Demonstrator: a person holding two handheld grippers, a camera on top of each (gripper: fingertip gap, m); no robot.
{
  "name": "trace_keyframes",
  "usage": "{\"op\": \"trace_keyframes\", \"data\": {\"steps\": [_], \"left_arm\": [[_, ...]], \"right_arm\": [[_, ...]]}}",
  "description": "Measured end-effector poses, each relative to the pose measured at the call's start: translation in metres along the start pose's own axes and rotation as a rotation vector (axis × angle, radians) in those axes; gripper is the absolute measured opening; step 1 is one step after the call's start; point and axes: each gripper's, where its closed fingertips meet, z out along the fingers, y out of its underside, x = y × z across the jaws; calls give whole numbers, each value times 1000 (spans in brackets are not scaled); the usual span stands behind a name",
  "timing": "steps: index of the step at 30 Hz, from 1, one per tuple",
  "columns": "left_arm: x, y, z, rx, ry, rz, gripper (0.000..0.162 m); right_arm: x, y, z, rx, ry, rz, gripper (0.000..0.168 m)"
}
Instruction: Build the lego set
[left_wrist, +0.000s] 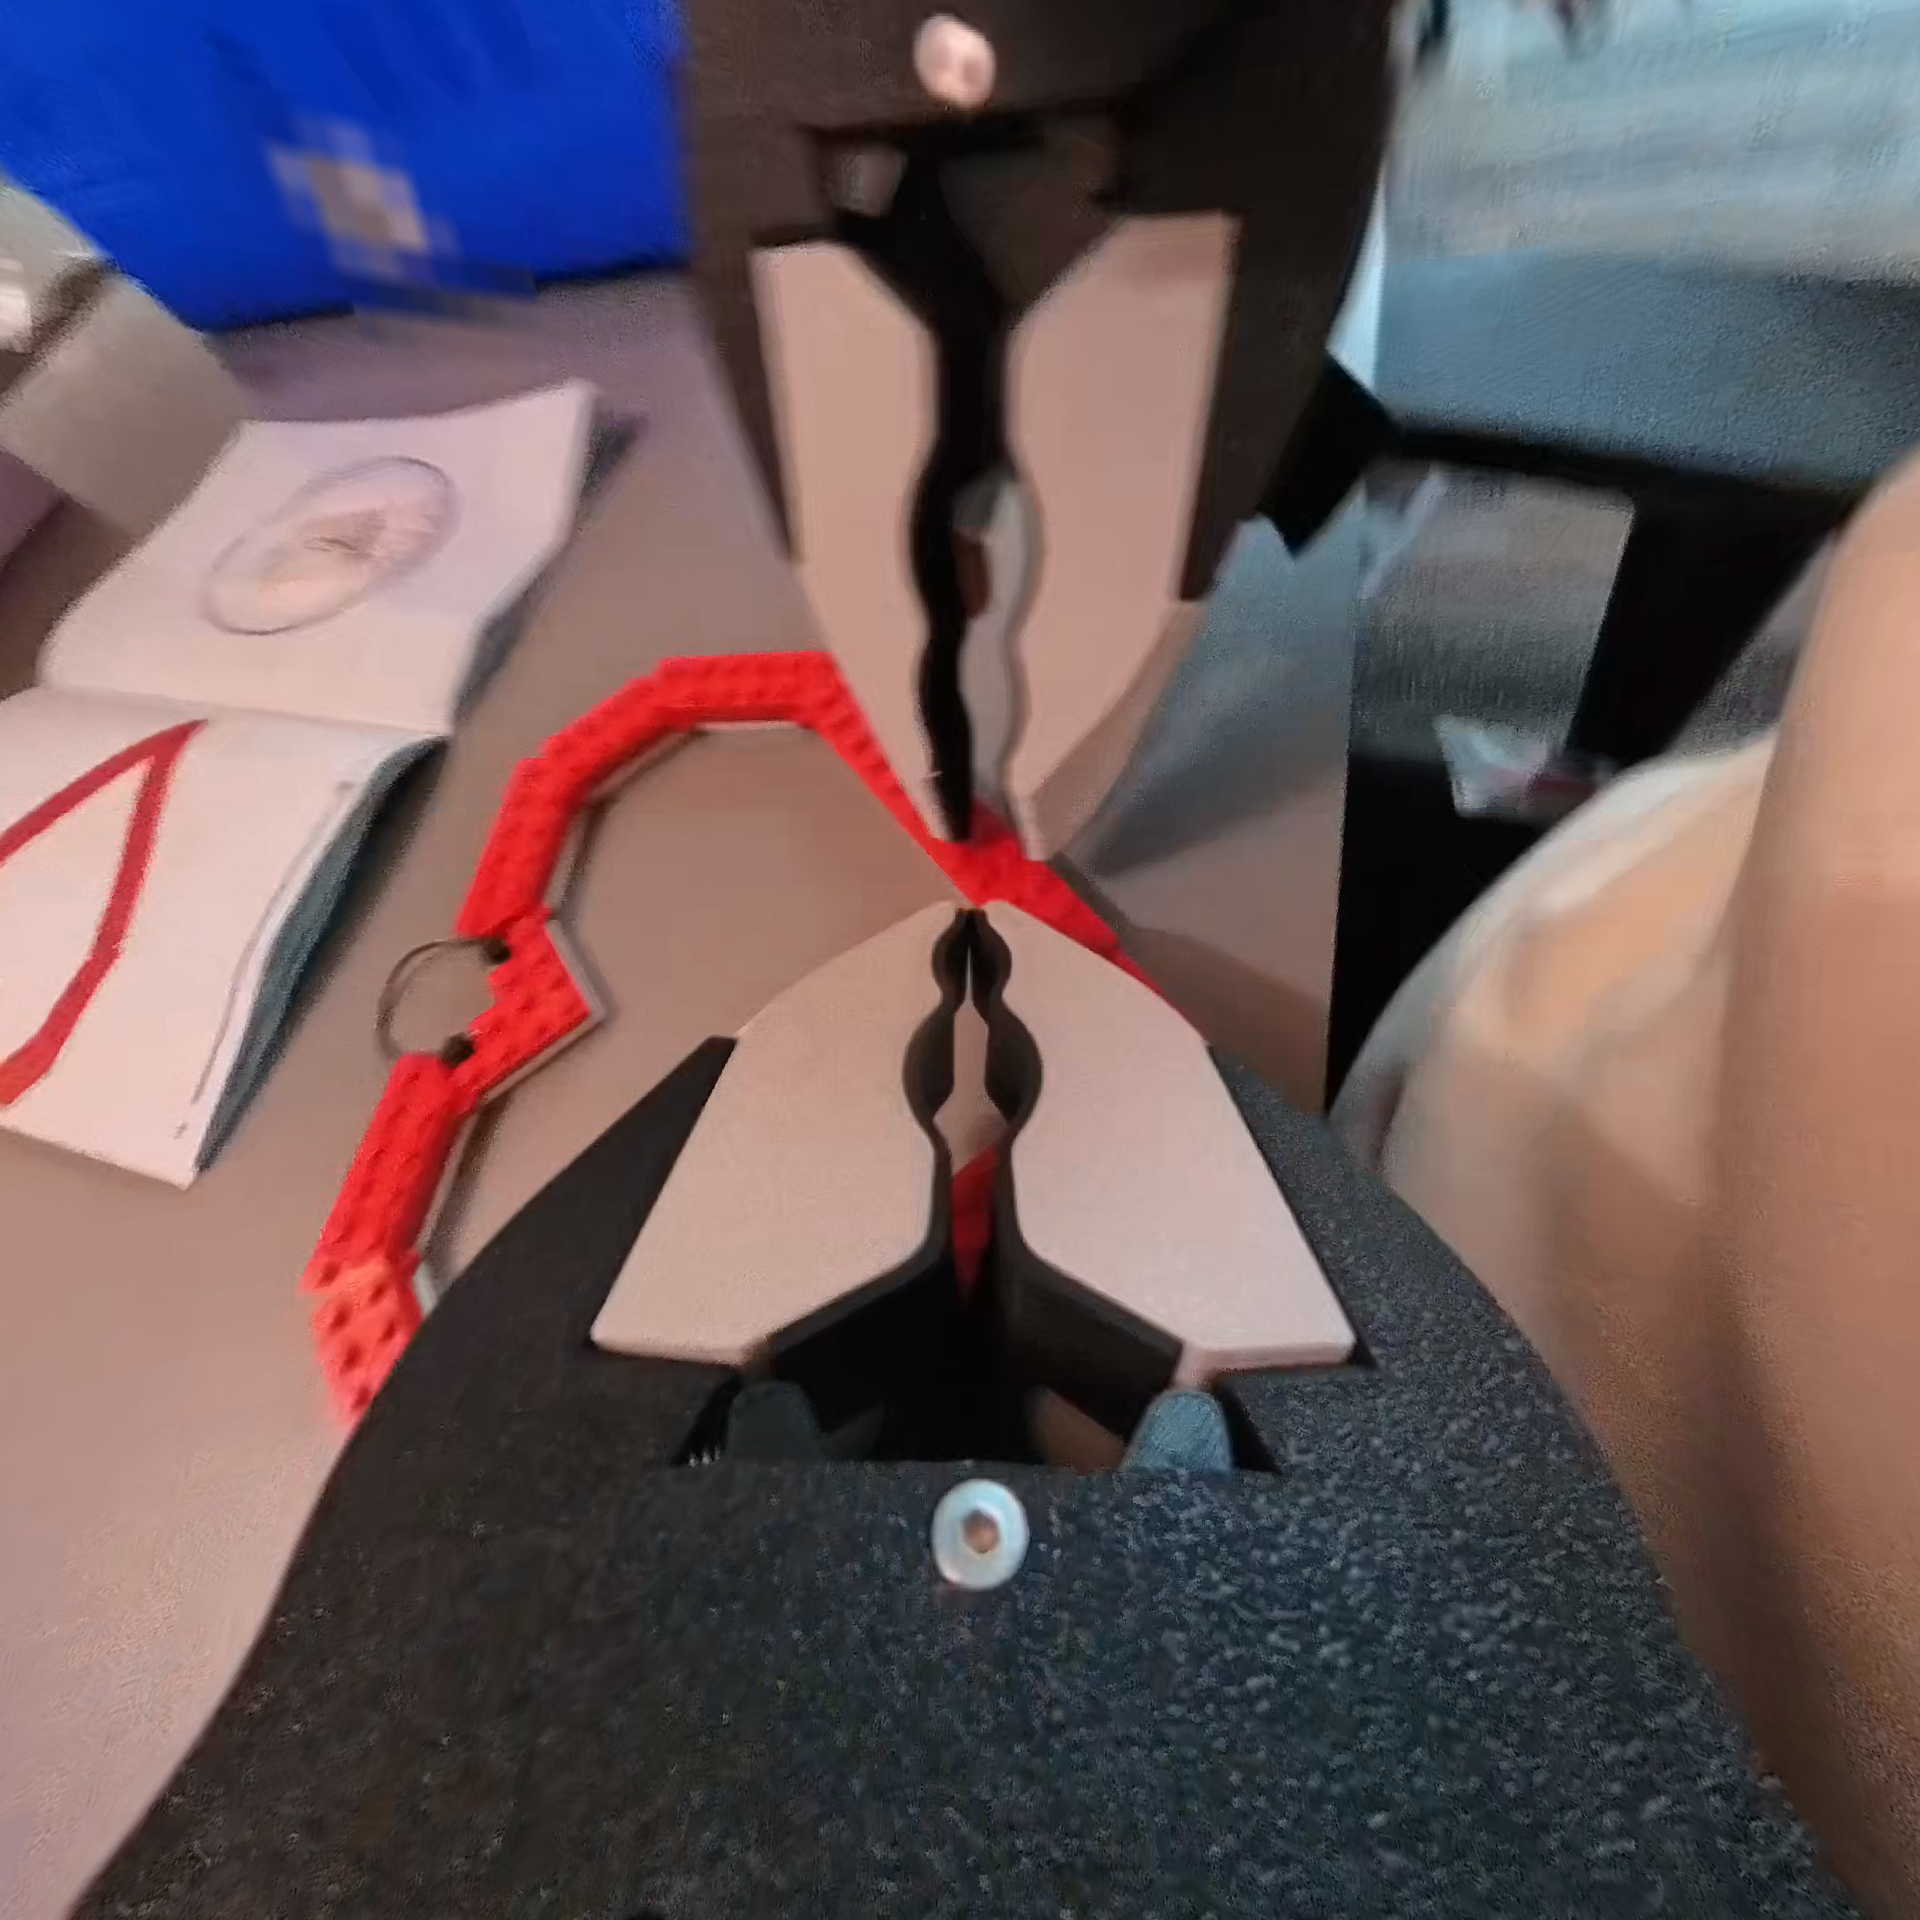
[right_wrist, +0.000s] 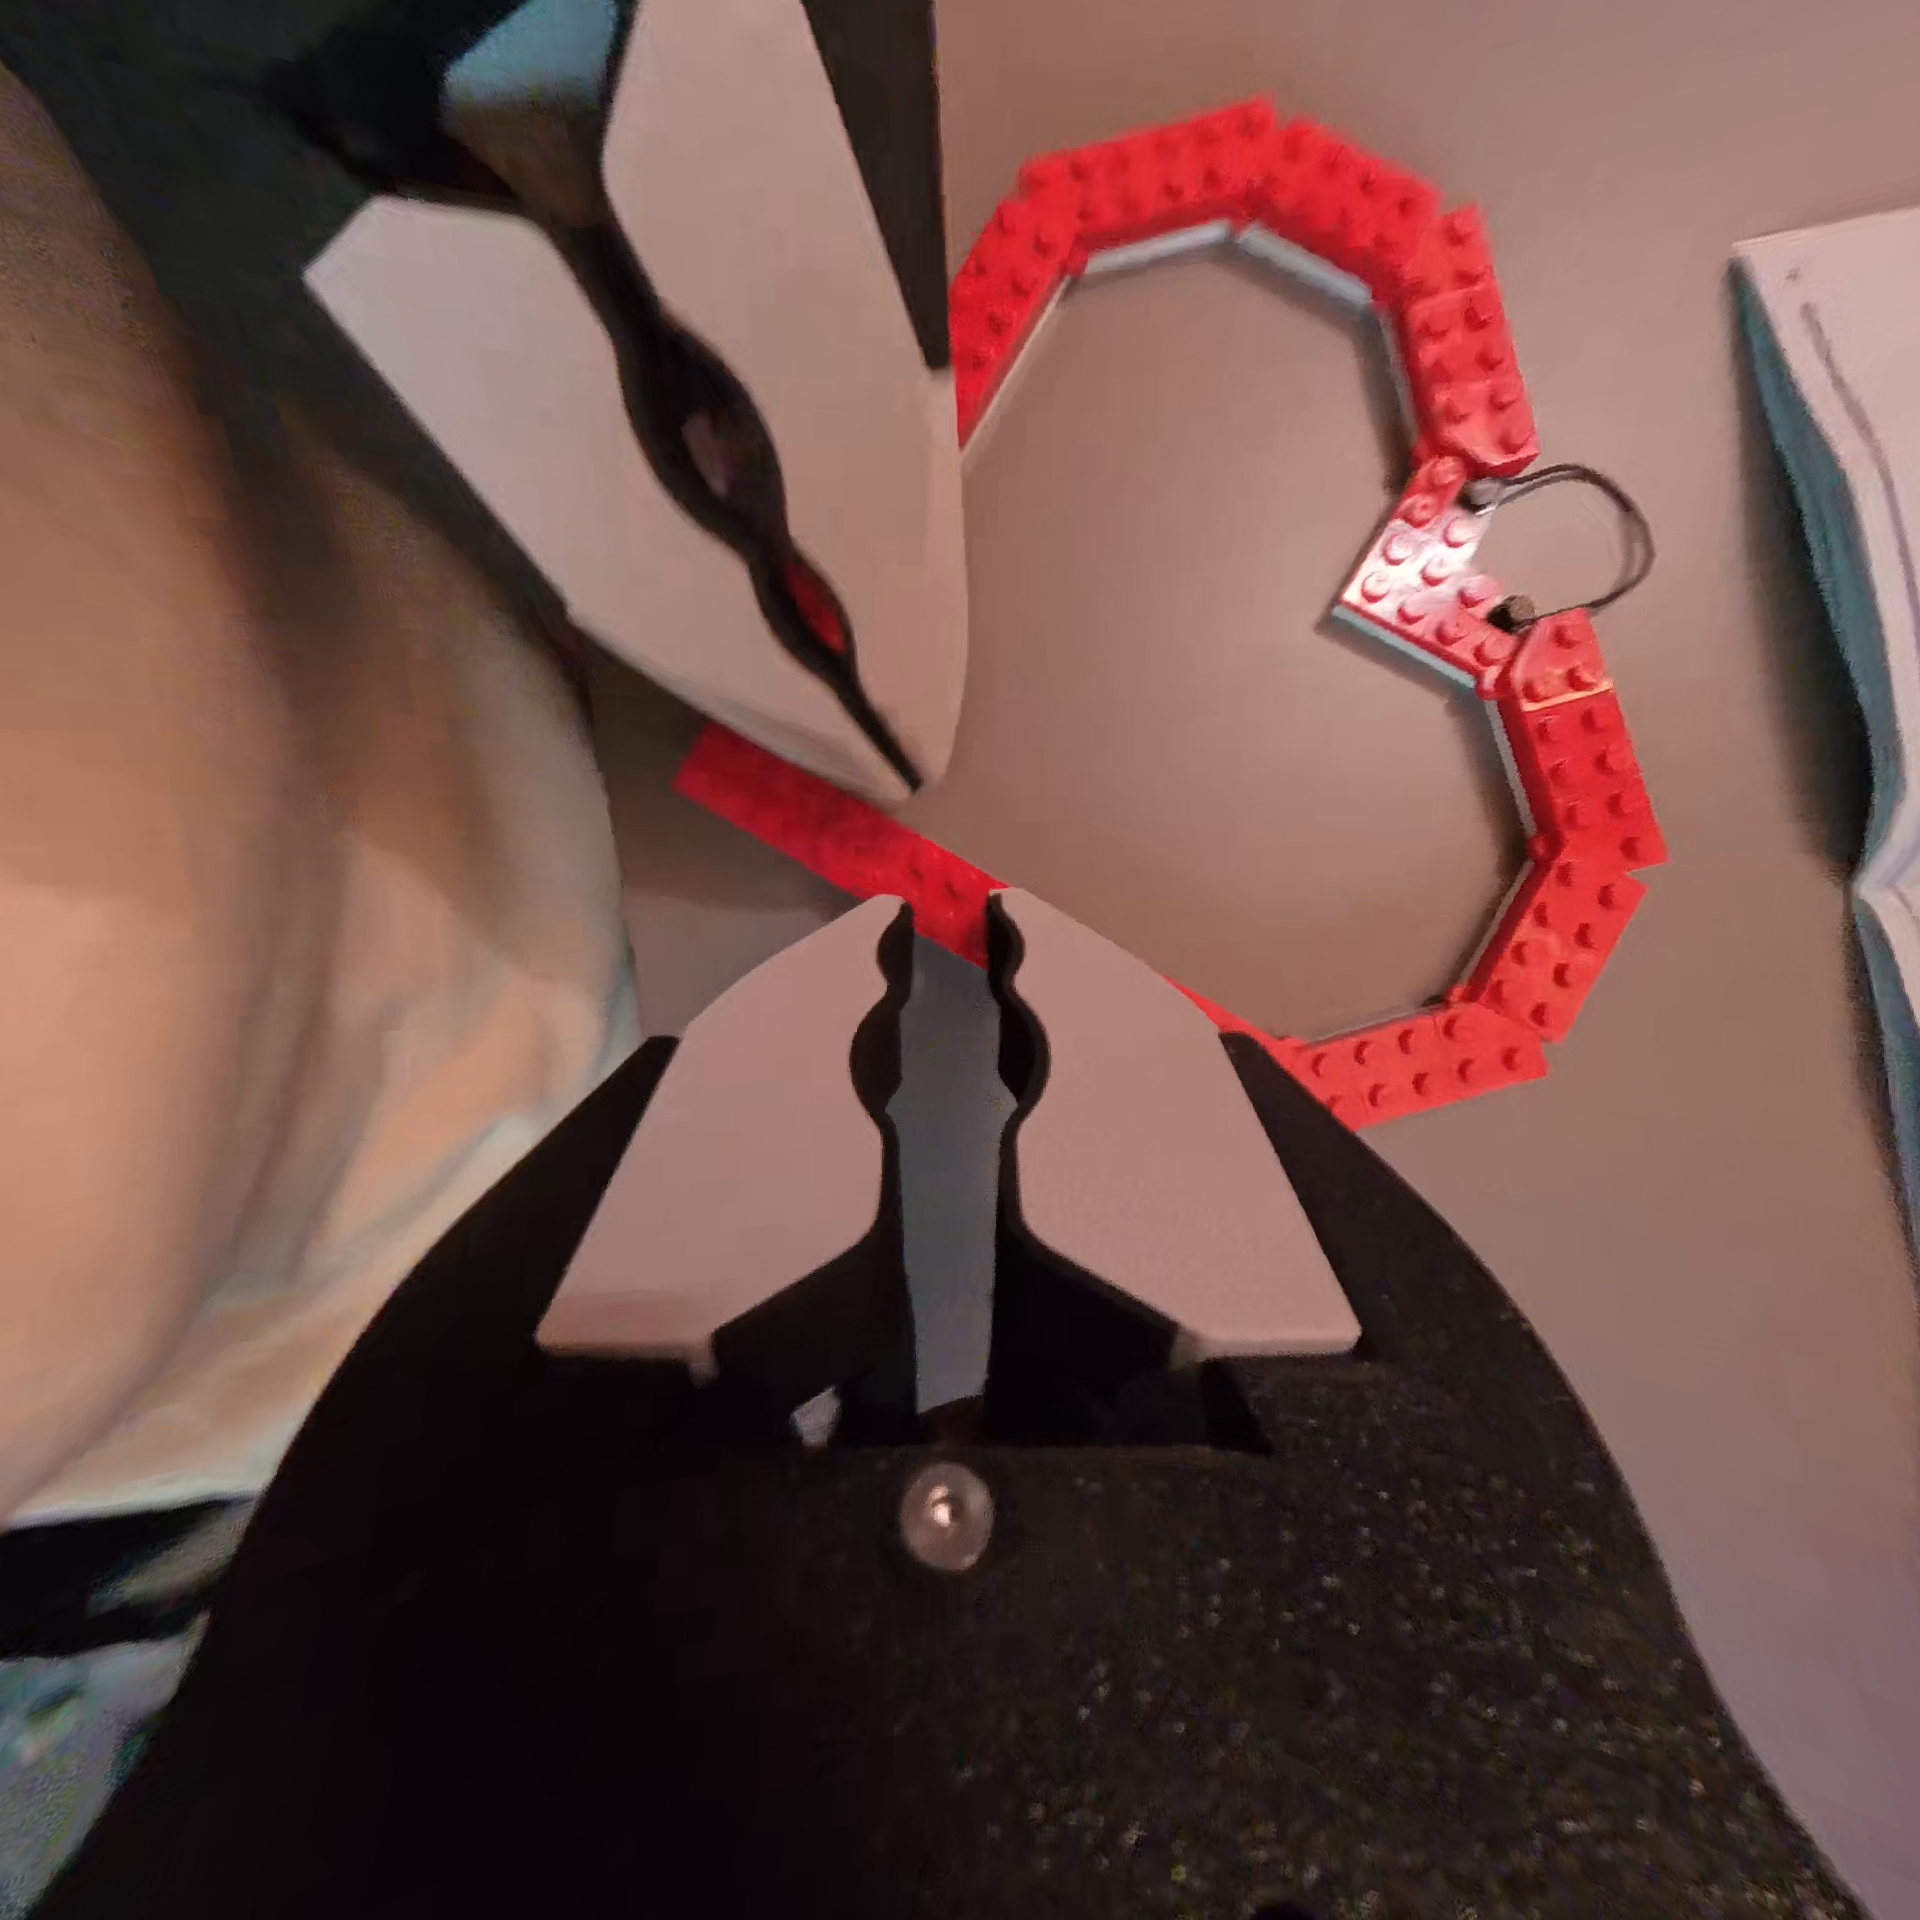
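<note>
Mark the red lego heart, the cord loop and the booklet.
red lego heart (right_wrist: 1475, 353): right wrist view, studded top of the frame.
cord loop (right_wrist: 1621, 520): right wrist view, outer bend of the dark cord.
booklet (left_wrist: 332, 582): left wrist view, far open page.

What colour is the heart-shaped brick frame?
Red heart frame, clearest in the right wrist view.

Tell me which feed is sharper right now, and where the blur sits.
Right wrist view: red heart frame fairly crisp, studs readable; left tongs smeared. Left wrist view: soft throughout, booklet and right tongs motion-blurred, edges bowed by the wide lens.
</note>
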Motion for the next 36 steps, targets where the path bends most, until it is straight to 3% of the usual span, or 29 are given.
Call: {"op": "trace_keyframes", "data": {"steps": [3, 9, 18, 29, 31, 33, 36], "left_arm": [[-10, -13, -27, 163, 18, -95, 0], [7, 5, -9, -12, 60, 75, 3], [14, 6, 6, -64, 106, 35, 0], [10, 4, 16, -112, 38, 42, 0], [12, 0, 21, -106, 20, -4, 0], [16, -7, 15, -79, 61, -55, 12], [4, -20, -21, 62, 93, -85, 14]], "right_arm": [[3, -14, -18, 188, 93, 91, 13], [-13, -11, -6, 254, 183, 184, 9], [-11, -3, 5, 254, 203, 268, 10], [-7, 3, 3, 177, 241, 176, 10], [-7, 6, -1, 169, 217, 109, 6], [-4, 8, -10, 209, 228, 56, 15], [7, 8, -51, 403, 296, 152, 17]]}}
